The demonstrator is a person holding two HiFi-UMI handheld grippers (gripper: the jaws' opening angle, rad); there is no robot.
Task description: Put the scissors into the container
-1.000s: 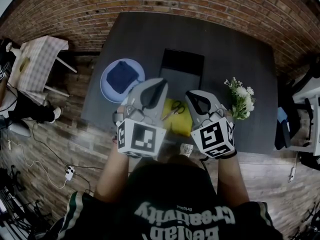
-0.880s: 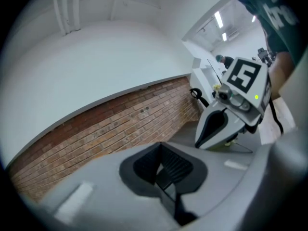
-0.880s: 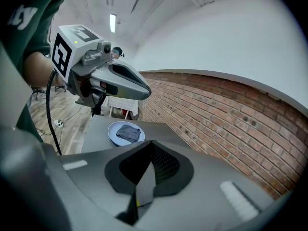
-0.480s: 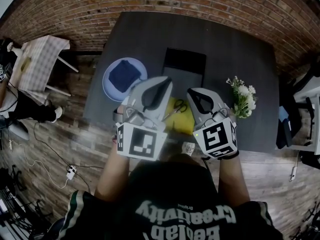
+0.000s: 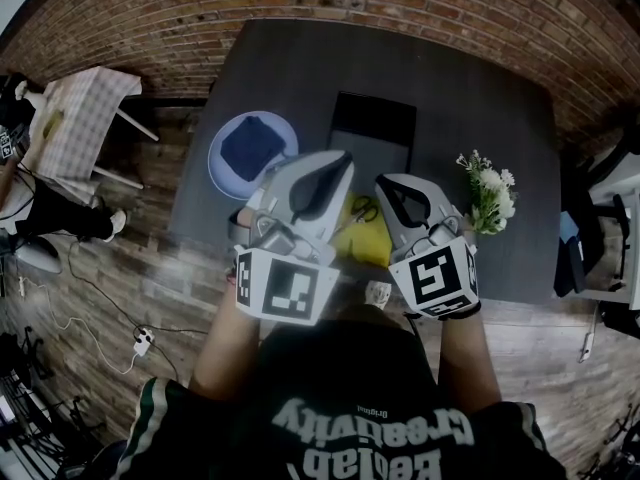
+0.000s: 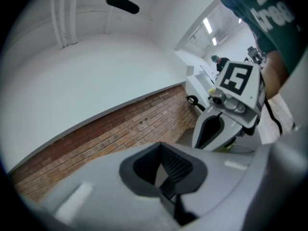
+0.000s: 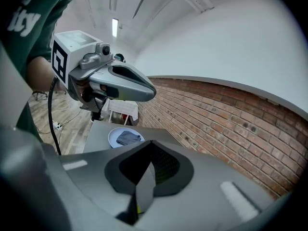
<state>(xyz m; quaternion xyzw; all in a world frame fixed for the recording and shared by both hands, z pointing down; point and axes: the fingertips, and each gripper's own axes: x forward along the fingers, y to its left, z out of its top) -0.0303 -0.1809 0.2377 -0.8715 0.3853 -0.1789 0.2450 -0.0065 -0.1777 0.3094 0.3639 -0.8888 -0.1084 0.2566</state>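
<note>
The scissors point(image 5: 362, 211) lie on a yellow cloth point(image 5: 370, 245) near the front of the dark table point(image 5: 300, 68); their dark handles show between my two grippers. The black rectangular container point(image 5: 372, 124) sits behind them, mid-table. My left gripper point(image 5: 341, 158) hovers left of the scissors with its jaws together and nothing in them; in its own view the left gripper point(image 6: 166, 177) points at the brick wall. My right gripper point(image 5: 386, 181) hangs just right of the scissors, jaws together and empty. The right gripper point(image 7: 144, 177) has the table behind it.
A pale blue plate point(image 5: 222, 163) holding a folded dark blue cloth point(image 5: 250, 148) stands at the table's left, also seen as the plate point(image 7: 115, 138). A bunch of white flowers point(image 5: 487, 196) is at the right. A small checked table point(image 5: 75, 118) stands on the floor at far left.
My left gripper has lifted a little and rolled slightly, its tip now nearer the container. The right gripper has stayed where it was. The scissors have not moved.
</note>
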